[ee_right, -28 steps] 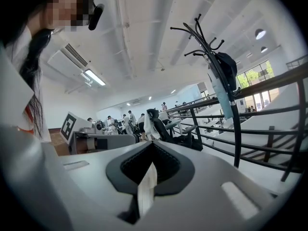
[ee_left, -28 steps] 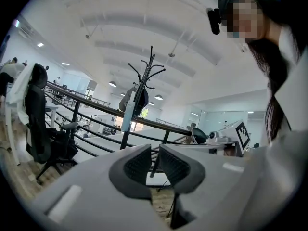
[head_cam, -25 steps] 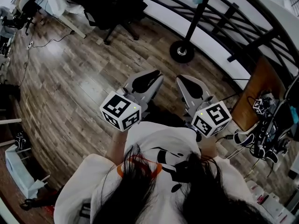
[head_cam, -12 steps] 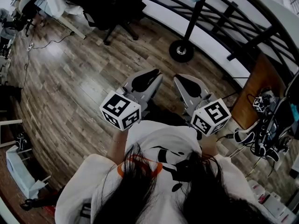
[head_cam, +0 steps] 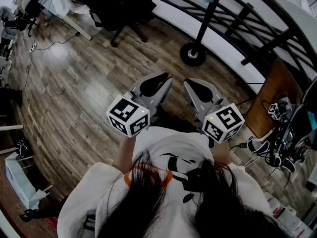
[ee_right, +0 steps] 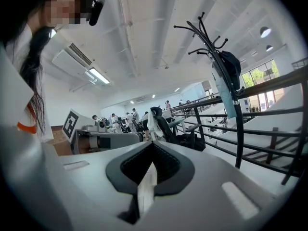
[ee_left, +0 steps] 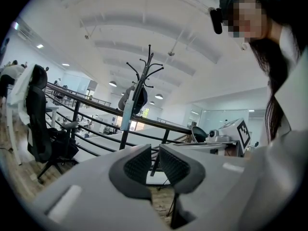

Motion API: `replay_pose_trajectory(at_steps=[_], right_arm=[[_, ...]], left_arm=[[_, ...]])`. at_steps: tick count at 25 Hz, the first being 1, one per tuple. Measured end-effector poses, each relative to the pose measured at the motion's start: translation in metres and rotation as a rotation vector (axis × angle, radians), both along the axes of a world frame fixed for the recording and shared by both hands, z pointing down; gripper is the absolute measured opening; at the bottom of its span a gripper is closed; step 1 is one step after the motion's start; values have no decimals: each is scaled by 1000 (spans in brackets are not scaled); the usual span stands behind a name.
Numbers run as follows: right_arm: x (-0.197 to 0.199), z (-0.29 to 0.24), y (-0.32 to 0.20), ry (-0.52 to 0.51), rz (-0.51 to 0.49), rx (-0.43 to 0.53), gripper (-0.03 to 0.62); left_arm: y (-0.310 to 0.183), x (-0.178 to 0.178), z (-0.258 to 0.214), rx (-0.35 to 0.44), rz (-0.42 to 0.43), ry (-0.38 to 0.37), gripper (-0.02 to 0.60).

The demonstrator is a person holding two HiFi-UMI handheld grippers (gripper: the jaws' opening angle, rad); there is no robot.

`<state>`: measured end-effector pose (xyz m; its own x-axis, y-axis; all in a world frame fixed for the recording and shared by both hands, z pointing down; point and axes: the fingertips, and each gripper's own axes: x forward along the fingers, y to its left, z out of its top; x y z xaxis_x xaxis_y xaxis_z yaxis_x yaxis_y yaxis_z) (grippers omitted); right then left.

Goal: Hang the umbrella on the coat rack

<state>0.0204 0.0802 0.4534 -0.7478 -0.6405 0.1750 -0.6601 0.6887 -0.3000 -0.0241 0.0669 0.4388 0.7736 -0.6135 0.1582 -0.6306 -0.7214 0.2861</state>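
**A:** On the coat rack [ee_right: 238,129], against the pole, what is that pale blue strip?

**B:** The umbrella [ee_right: 224,97]. It is folded and hangs just under the hooks. A dark bundle [ee_right: 232,67] hangs beside it on the same rack.

**A:** Where are the grippers from the rack?

**B:** Both are on the near side of its round base and well apart from it. They are held side by side in front of the person's white shirt [head_cam: 168,152]. In the head view the base lies beyond their tips, roughly between the two.

**A:** And the claws?

**B:** The left gripper [head_cam: 157,82] has its ribbed pads a narrow gap apart with nothing in the gap. The right gripper [head_cam: 198,88] has its pads pressed together at the tips, pinching nothing.

**A:** Anything else near the rack?

**B:** A black railing [head_cam: 247,14] runs just behind it. A black office chair [head_cam: 121,9] stands left of its base on the wooden floor [head_cam: 84,78].
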Motion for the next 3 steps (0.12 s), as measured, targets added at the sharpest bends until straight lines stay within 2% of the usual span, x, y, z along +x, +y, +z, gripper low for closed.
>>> replay_pose_trajectory(at_steps=[3], right_arm=[[0, 3, 1, 5, 2, -9, 9]], left_arm=[[2, 0, 5, -7, 1, -9, 40]])
